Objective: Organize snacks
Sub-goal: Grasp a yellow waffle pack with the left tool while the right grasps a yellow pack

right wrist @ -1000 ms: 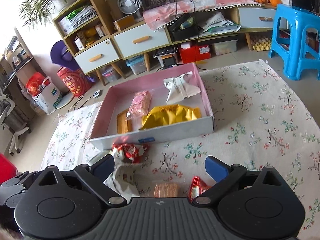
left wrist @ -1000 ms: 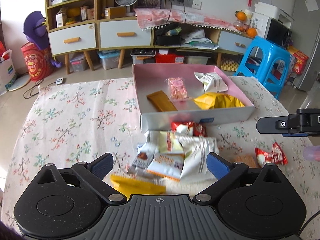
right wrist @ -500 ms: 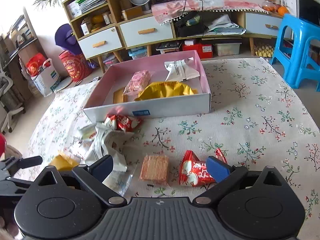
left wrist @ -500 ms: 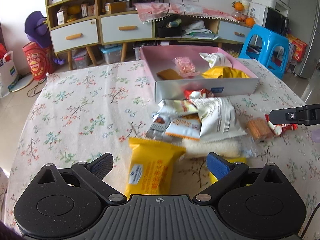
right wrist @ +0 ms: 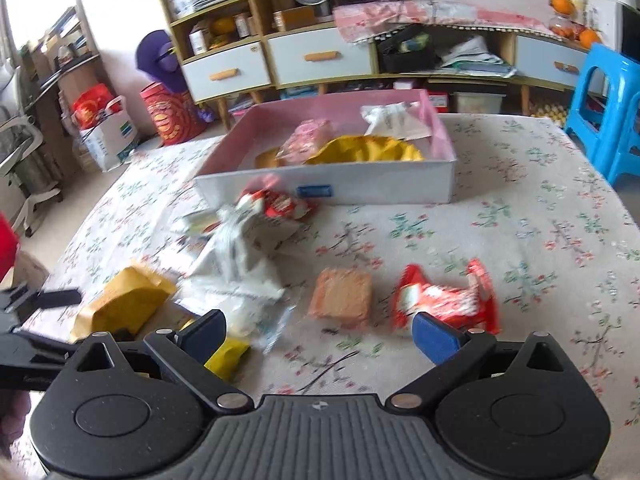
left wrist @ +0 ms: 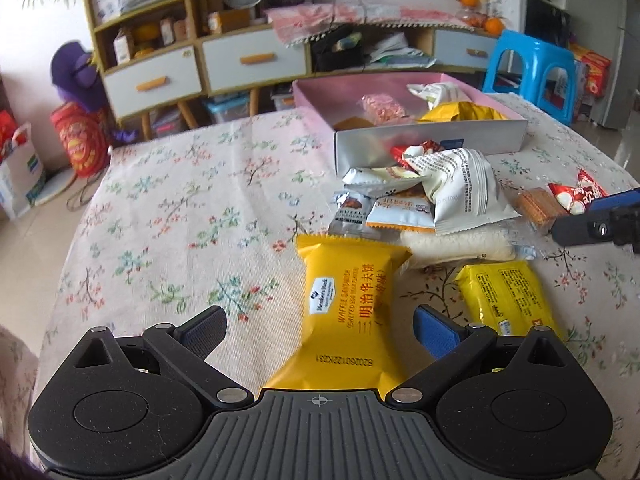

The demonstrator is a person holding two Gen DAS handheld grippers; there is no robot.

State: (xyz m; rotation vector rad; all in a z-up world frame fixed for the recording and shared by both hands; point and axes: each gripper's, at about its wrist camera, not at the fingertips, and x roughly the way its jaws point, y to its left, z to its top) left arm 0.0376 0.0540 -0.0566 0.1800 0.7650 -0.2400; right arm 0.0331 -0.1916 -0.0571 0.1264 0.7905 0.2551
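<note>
Right now both grippers hang over the flowered tablecloth point(left wrist: 168, 216) with their jaws spread wide and nothing between the pads. Seen from the left wrist, the left gripper point(left wrist: 318, 330) is poised over a yellow waffle packet point(left wrist: 346, 304) that lies flat on the cloth, pointing away from the camera, its near end running under the gripper body; neither blue pad touches it. Just to its right lies a second yellow packet point(left wrist: 506, 296), partly behind the right-hand finger. Beyond these sits a loose heap of snacks: a big white bag point(left wrist: 460, 192) on top, an orange-and-white sachet point(left wrist: 402, 210) and a grey chocolate sachet point(left wrist: 352, 210) under its left side, and a pale rice cracker pack point(left wrist: 456, 242) along the near edge of the heap. Farther back, toward the far right part of the table, stands the pink-lined box point(left wrist: 430, 146), already holding a yellow bag, a pink wrapped bar, a brown biscuit and a white bag. From the right wrist, somewhat blurred, the right gripper point(right wrist: 320, 332) hovers above a square brown wafer point(right wrist: 342, 296) and a red candy pack point(right wrist: 444, 300) lying side by side just beyond its fingertips, apart from each other.
</note>
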